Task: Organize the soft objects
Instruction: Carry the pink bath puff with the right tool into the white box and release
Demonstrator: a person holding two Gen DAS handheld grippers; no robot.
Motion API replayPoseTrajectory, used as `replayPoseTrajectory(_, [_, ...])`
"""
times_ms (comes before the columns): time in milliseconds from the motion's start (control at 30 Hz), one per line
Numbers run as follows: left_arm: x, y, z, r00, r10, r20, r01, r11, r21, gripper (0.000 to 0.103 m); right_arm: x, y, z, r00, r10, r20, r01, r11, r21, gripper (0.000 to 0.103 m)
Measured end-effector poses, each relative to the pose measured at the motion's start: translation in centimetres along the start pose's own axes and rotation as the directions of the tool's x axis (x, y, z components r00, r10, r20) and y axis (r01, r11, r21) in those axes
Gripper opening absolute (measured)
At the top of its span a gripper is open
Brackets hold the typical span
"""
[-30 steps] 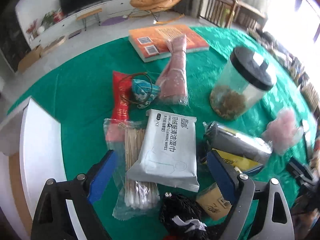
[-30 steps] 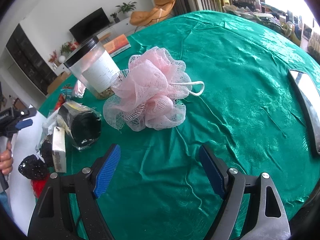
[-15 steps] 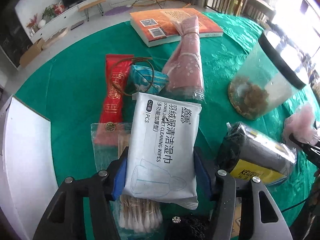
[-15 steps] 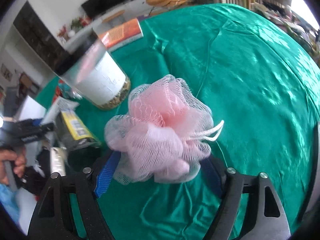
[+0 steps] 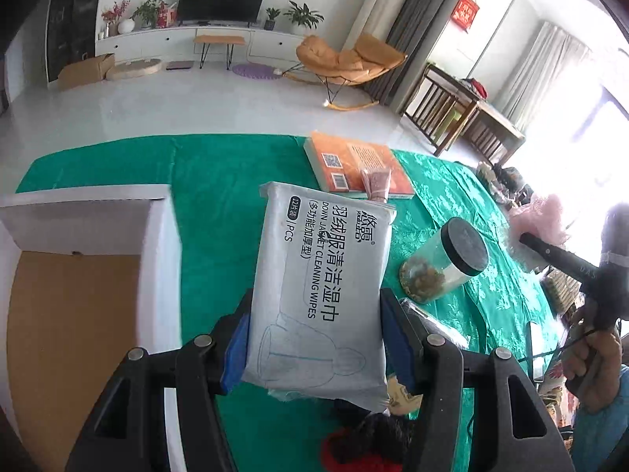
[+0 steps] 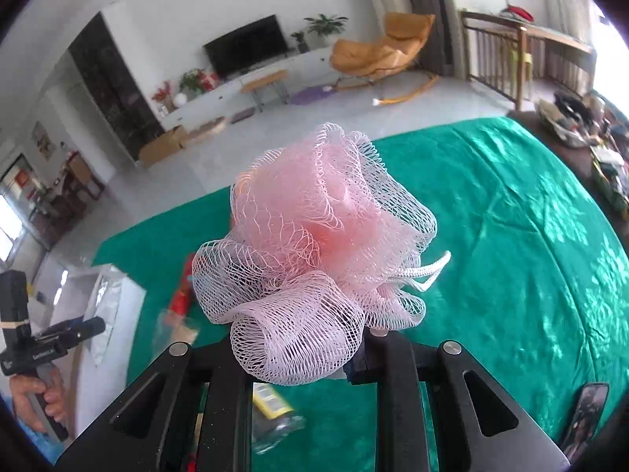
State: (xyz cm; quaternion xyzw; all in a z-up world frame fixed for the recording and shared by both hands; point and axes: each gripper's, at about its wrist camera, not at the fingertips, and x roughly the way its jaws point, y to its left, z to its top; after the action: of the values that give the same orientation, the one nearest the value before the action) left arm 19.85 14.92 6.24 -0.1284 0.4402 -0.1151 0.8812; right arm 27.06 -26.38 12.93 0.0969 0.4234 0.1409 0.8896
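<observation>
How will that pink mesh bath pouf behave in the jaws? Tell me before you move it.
The pink mesh pouf probably squashes easily: the right gripper is shut on it, nearly closed, and its ruffles bulge out around the jaws. It looks very light, being open netting. Its cord loop hangs free and might snag.

Right gripper [image 6: 310,358] fingertips hidden behind pink mesh pouf [image 6: 314,251], blurred packets [image 6: 275,413] at 6 o'clock, phone [image 6: 585,413] cut off at 4 o'clock
</observation>
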Motion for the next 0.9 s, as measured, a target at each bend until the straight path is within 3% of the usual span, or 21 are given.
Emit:
replayPoseTrajectory(100, [-5.1,3.4,-2.3,0.998,0.043,0.046,-0.041,0.998,-0.044,0.059,-0.7,8.0,-1.5,0.987,0.149,-0.052,-0.154,0.984,-0.086,0.022])
replayPoseTrajectory(167, [-8.5,6.3,-4.4,0.992,0.112,0.065,-0.107,0.991,-0.079,0.059,-1.0,13.8,-3.1,0.957,0.27,-0.107,-0.282,0.952,-0.121,0.022])
replayPoseTrajectory(267, [-12.7,10.3,-7.8,0.969,0.237,0.064,-0.227,0.964,-0.136,0.059,-1.7,22.3,-6.2,0.877,0.432,-0.21,-0.465,0.872,-0.149,0.023])
replayPoseTrajectory(367, [-14.9,13.7,-11.2,0.94,0.339,0.023,-0.328,0.923,-0.203,0.063,-2.0,29.5,-9.6,0.798,0.524,-0.297,-0.584,0.794,-0.17,0.026])
replayPoseTrajectory(433, [-15.6,15.6,-13.1,0.915,0.405,0.002,-0.392,0.887,-0.246,0.082,-1.7,33.3,-11.8,0.777,0.532,-0.338,-0.61,0.768,-0.195,0.044])
replayPoseTrajectory(467, [-15.6,16.1,-13.7,0.904,0.428,0.007,-0.412,0.873,-0.261,0.094,-1.4,34.6,-12.8,0.766,0.536,-0.354,-0.623,0.756,-0.203,0.07])
replayPoseTrajectory(500, [-15.6,16.4,-14.1,0.893,0.449,0.019,-0.427,0.862,-0.273,0.097,-0.7,35.2,-13.5,0.755,0.538,-0.375,-0.633,0.748,-0.199,0.077])
replayPoseTrajectory(567, [-15.6,16.5,-14.8,0.887,0.46,0.046,-0.43,0.857,-0.284,0.097,0.1,35.4,-15.4,0.749,0.527,-0.402,-0.63,0.755,-0.183,0.076])
replayPoseTrajectory(600, [-15.4,16.2,-15.0,0.89,0.453,0.054,-0.421,0.861,-0.284,0.097,0.5,34.7,-15.9,0.751,0.524,-0.401,-0.625,0.76,-0.178,0.076])
replayPoseTrajectory(667, [-14.7,15.5,-14.9,0.899,0.431,0.076,-0.395,0.874,-0.282,0.098,1.4,31.9,-16.5,0.799,0.476,-0.368,-0.568,0.799,-0.198,0.076])
replayPoseTrajectory(733, [-14.0,14.1,-14.9,0.914,0.395,0.096,-0.359,0.895,-0.266,0.098,2.0,28.5,-17.3,0.888,0.349,-0.3,-0.432,0.856,-0.283,0.076])
replayPoseTrajectory(800, [-12.9,12.1,-14.6,0.93,0.35,0.109,-0.319,0.919,-0.23,0.098,2.5,25.1,-18.9,0.964,0.158,-0.213,-0.231,0.896,-0.379,0.076])
replayPoseTrajectory(833, [-12.3,10.7,-14.6,0.938,0.327,0.116,-0.3,0.932,-0.203,0.098,3.2,23.4,-19.2,0.977,0.076,-0.197,-0.151,0.904,-0.401,0.076])
replayPoseTrajectory(900, [-11.5,7.8,-14.2,0.949,0.286,0.134,-0.266,0.952,-0.149,0.098,4.5,20.4,-20.6,0.976,-0.021,-0.215,-0.072,0.906,-0.417,0.076])
